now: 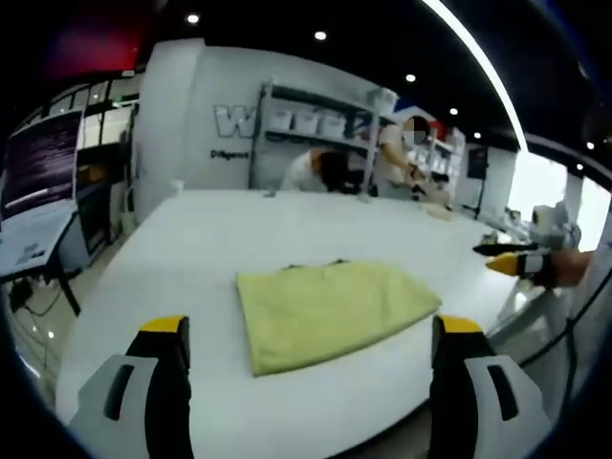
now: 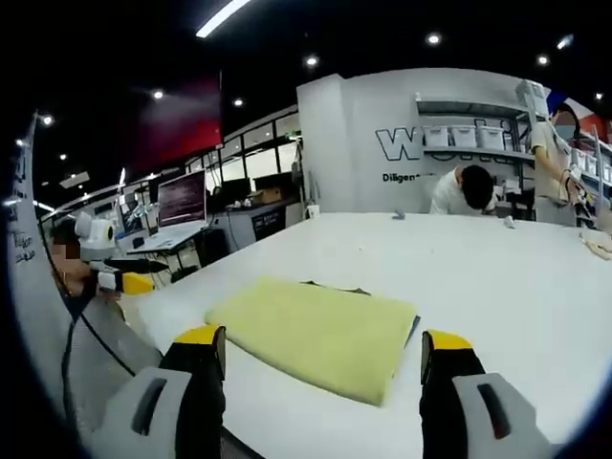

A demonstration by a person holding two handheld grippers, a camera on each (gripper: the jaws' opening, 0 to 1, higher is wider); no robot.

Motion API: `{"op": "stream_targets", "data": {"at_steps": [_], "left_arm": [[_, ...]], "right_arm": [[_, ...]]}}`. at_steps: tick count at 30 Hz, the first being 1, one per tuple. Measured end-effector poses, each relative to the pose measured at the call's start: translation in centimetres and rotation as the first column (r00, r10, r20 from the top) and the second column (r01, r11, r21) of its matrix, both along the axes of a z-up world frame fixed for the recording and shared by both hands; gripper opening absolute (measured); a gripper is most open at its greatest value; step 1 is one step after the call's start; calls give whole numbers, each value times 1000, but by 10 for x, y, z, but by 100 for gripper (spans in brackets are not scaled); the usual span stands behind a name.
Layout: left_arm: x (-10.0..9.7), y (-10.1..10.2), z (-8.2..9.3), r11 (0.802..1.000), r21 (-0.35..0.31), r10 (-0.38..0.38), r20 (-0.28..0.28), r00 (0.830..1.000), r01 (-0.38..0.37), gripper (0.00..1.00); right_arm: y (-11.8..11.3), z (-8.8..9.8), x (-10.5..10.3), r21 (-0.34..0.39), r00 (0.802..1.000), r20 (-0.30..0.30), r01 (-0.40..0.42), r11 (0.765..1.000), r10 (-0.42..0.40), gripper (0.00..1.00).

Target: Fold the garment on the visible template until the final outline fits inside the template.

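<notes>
**Yellow-green cloth folded small, both grippers drawn back**

Yellow-green and soft-looking, the garment [image 1: 330,311] lies folded into a compact rectangle on the white table [image 1: 239,229], near the table edge closest to the person. A thin dark line peeks out along its far edge and at one corner, likely the template [image 2: 330,286] underneath, almost wholly covered.

The left gripper [image 1: 308,368] hovers short of the table edge with jaws wide apart and nothing between them. The right gripper [image 2: 320,378] does likewise, spread wide and empty, facing the cloth from the other side.

The folding looks done or nearly so. The next move, I reckon, is a check: whether any edge of the cloth overhangs the template, and if so a small tuck or nudge inward. Two people work at the table's far end.
</notes>
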State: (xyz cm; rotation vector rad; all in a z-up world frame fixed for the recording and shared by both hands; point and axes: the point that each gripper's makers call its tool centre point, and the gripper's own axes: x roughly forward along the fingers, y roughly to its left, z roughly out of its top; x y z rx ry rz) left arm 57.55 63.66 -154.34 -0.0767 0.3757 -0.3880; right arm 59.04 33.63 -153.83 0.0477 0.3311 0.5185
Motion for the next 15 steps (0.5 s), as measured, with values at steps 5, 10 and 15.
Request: {"op": "stream_targets", "data": {"at_steps": [5,10,15], "left_arm": [[-1,-1,-1,1000,4,-4,-5,1000,4,97],[-2,-4,-3,1000,12,-13,-10,1000,13,96],[-1,-4,-5,1000,7,-13,-13,1000,13,96]], "right_arm": [[0,1,-1,6,1000,-5,8,1000,-8,82],[1,-1,-3,-2,1000,-19,1,1000,-1,80],[1,-4,-3,1,999,-32,-4,1000,4,79]]}}
